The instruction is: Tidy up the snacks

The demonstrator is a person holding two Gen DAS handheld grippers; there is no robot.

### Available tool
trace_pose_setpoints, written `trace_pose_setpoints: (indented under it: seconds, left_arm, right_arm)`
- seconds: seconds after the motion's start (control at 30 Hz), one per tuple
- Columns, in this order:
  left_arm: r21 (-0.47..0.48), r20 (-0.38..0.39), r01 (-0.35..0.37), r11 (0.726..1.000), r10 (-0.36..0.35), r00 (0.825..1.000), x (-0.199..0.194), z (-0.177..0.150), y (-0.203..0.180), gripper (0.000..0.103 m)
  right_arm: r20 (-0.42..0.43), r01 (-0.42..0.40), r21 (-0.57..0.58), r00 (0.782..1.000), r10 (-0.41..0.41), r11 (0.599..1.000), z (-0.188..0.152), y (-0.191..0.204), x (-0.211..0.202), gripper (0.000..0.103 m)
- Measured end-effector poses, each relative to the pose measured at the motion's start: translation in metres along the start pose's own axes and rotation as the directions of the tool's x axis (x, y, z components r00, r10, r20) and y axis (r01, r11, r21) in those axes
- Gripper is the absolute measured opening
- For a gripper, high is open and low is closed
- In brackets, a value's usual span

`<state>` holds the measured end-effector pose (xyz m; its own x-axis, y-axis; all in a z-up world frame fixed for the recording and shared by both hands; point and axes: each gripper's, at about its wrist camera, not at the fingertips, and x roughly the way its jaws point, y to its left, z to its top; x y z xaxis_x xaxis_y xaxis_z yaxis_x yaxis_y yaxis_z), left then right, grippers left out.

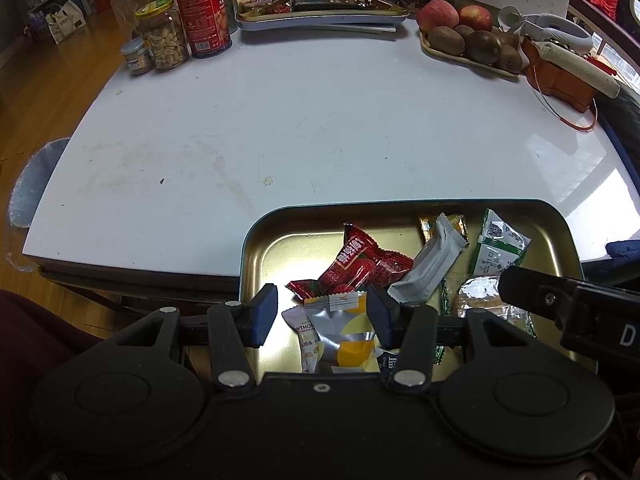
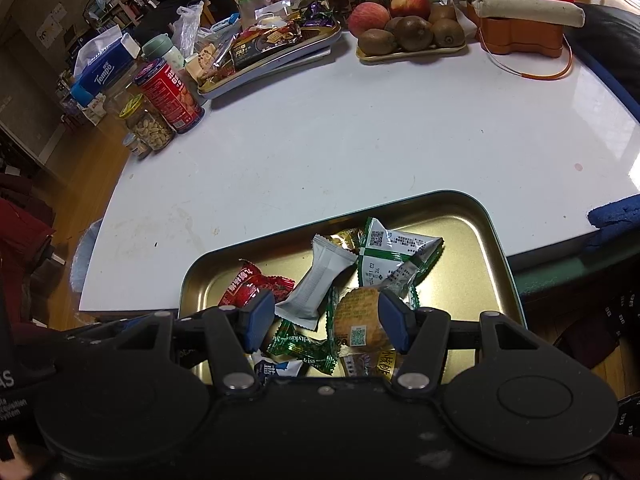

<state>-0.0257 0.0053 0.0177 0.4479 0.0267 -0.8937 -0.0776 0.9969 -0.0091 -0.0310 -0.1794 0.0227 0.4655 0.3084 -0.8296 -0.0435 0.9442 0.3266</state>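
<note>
A gold tin tray (image 1: 249, 240) (image 2: 498, 236) sits at the near edge of the white table and holds several wrapped snacks. Among them are a red packet (image 1: 360, 264) (image 2: 246, 285), a white packet (image 1: 432, 270) (image 2: 320, 284) and a green-and-white packet (image 1: 500, 246) (image 2: 394, 256). My left gripper (image 1: 322, 316) hangs open over the tray's near left part, above a silver-and-yellow packet (image 1: 346, 332), with its pads clear of it. My right gripper (image 2: 327, 322) is open too, above a round cake in clear wrap (image 2: 358, 314) and a green candy (image 2: 304, 344). Its finger (image 1: 532, 292) shows at the right of the left wrist view.
Far across the table stand a second tray of snacks (image 1: 320, 14) (image 2: 276, 46), a red can (image 1: 202, 16), a jar of peanuts (image 1: 164, 40), a tray of apples and kiwis (image 1: 468, 40) (image 2: 408, 32) and an orange box (image 1: 560, 76). A blue cloth (image 2: 616, 212) lies at the right edge.
</note>
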Motion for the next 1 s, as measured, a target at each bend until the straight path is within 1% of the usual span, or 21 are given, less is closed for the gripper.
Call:
trace_pose_setpoints:
  seconds: [0.6,0.73,0.83,0.9,0.93,1.0]
  left_arm:
    - [0.001,0.003,-0.005,1.0,0.005,1.0,0.0,0.001,-0.001,0.056]
    - [-0.005,-0.019,0.002,1.0,-0.002,1.0,0.003,0.002,-0.001,0.057]
    - [0.003,-0.061,-0.038,0.999,0.038,0.997,0.009,0.003,-0.003,0.057]
    - [0.026,-0.101,-0.062,0.998,0.064,0.993,0.015,0.003,-0.006,0.057]
    - [0.036,-0.101,-0.067,0.997,0.071,0.992,0.016,0.002,-0.008,0.057]
    - [0.041,-0.074,-0.074,0.996,0.077,0.994,0.013,0.0,-0.009,0.057]
  right_arm:
    - [0.001,0.0,0.0,1.0,0.0,1.0,0.0,0.0,0.0,0.061]
    - [0.002,0.009,0.007,1.0,-0.009,1.0,0.0,-0.001,0.0,0.061]
    - [0.0,0.023,0.002,1.0,-0.023,1.0,0.0,0.0,0.001,0.061]
    - [-0.002,0.026,0.001,1.0,-0.026,1.0,0.0,0.001,0.002,0.061]
    - [-0.002,0.027,-0.001,1.0,-0.027,1.0,0.0,0.001,0.002,0.061]
    - [0.0,0.025,-0.007,1.0,-0.026,1.0,-0.001,0.002,0.001,0.061]
